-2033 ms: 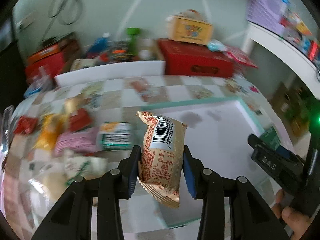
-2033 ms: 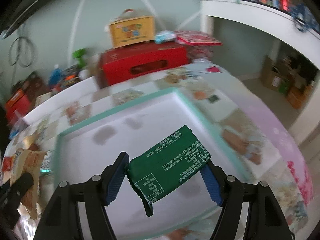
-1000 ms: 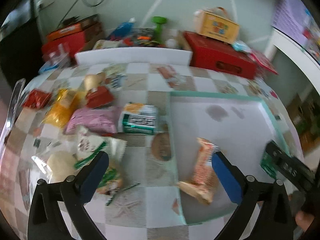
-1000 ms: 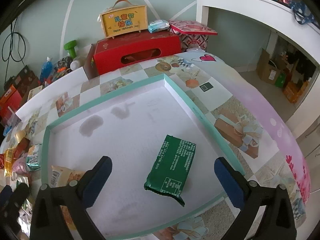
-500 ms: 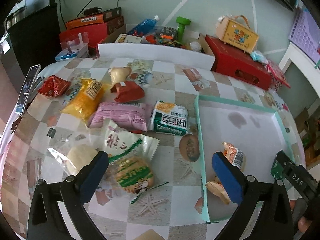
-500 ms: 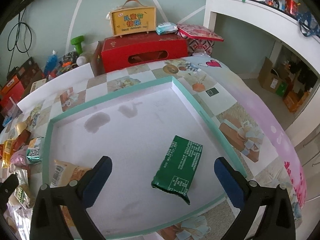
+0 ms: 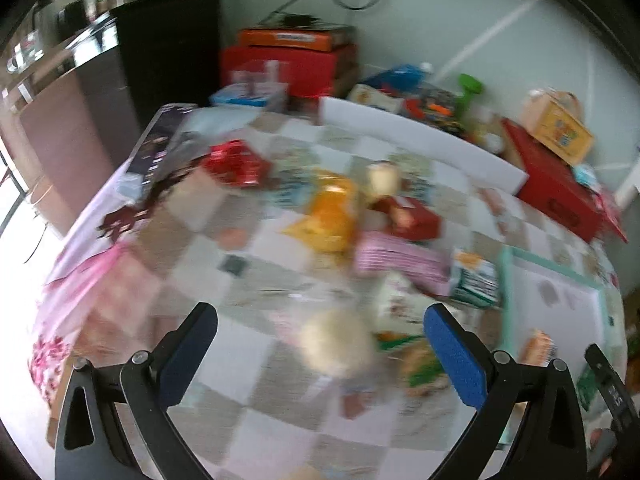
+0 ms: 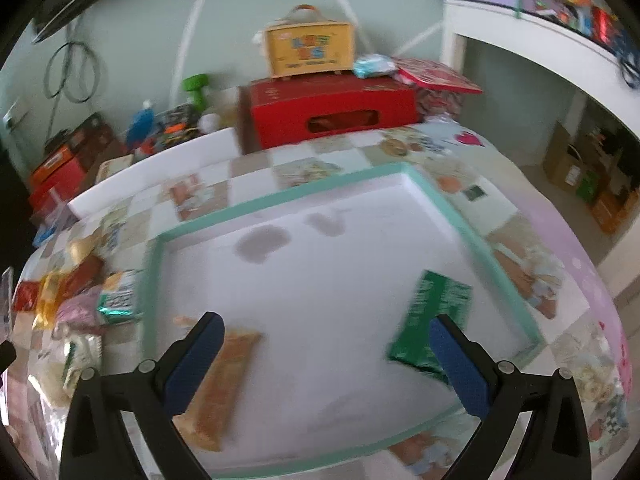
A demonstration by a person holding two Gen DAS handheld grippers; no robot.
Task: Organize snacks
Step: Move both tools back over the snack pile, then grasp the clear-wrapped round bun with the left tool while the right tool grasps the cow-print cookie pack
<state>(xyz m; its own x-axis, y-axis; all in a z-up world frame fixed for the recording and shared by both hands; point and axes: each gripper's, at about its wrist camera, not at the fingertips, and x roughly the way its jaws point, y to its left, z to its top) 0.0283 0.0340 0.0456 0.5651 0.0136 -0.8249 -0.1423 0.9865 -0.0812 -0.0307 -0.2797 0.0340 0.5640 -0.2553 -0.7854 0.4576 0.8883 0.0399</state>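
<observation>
Snacks on table: a loose pile [image 7: 360, 240] lies on the checkered table [image 7: 248, 360], left of the tray [image 8: 460, 216].
In tray: green packet [image 8: 432, 316] and tan packet [image 8: 224, 376].
Left tool [image 7: 320, 356]: wide open, empty; pale round snack [image 7: 336, 344] just ahead, between its fingers, nearer this hand.
Right tool [image 8: 324, 364]: wide open, empty, over the tray.

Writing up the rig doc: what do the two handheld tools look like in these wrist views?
Both match: the left tool and right tool each have two black angular plastic arms with triangular cut-outs and silver screws or rivets at the joints, ending in fingers faced with flat blue pads. No cables or sleeves show. At the left view's right edge, the other tool's black body carries white lettering, too blurred to read.
</observation>
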